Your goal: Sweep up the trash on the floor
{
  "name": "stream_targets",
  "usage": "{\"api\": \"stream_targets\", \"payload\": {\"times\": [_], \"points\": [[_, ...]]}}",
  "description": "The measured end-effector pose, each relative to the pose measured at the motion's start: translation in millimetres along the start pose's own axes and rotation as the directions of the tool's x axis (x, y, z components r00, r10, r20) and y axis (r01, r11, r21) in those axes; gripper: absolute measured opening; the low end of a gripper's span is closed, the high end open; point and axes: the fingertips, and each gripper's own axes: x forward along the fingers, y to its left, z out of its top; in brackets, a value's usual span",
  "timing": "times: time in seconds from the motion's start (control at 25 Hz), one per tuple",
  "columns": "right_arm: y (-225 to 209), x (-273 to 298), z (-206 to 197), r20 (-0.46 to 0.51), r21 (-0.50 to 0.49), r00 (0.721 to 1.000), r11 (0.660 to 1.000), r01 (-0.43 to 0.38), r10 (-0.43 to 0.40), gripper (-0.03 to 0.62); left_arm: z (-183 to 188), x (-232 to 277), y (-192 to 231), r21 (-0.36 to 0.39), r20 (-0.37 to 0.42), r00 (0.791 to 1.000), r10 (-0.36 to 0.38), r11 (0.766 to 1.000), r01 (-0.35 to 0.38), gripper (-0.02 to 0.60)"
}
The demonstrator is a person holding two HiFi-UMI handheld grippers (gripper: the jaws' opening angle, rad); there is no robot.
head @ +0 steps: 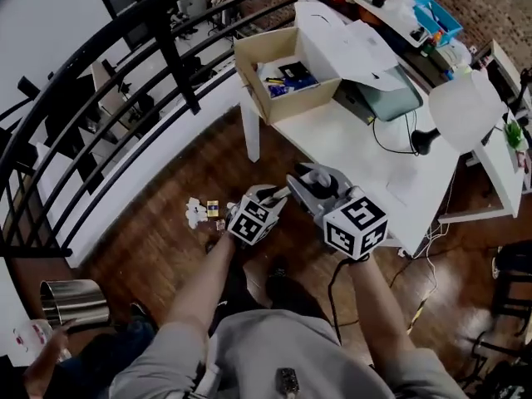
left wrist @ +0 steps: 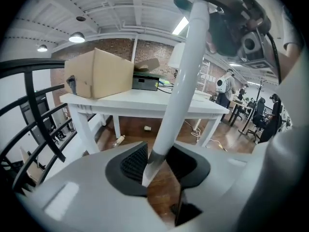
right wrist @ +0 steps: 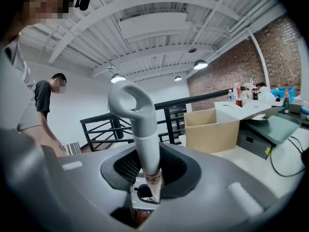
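Observation:
Small pieces of trash (head: 202, 213) lie on the wooden floor just left of my grippers. A long white broom pole (left wrist: 181, 81) runs up between the jaws of my left gripper (left wrist: 159, 163). It rests against the left ribbed pad, and a slim gap shows on the other side. My right gripper (right wrist: 149, 166) is shut on the same pole's upper part, with the looped grey end (right wrist: 133, 103) sticking out above the pads. In the head view the left gripper (head: 264, 198) and the right gripper (head: 312, 183) are held close together at waist height, beside the table's corner.
A white table (head: 357, 140) stands straight ahead with an open cardboard box (head: 283, 73), a printer and cables. A black curved railing (head: 125, 98) borders the floor on the left. A shiny metal bin (head: 75, 302) and another person's hand (head: 46, 352) are at the lower left.

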Motion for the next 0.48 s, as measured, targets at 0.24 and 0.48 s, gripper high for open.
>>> {"api": "stream_targets", "payload": {"times": [0.24, 0.48], "points": [[-29, -53, -43, -0.038, 0.064, 0.997, 0.995, 0.071, -0.069, 0.087, -17, 44, -64, -0.012, -0.035, 0.997, -0.067, 0.998, 0.067, 0.124], [-54, -61, -94, -0.070, 0.125, 0.989, 0.983, 0.137, -0.129, 0.087, -56, 81, -90, -0.080, -0.084, 0.989, -0.118, 0.991, 0.112, 0.127]]}}
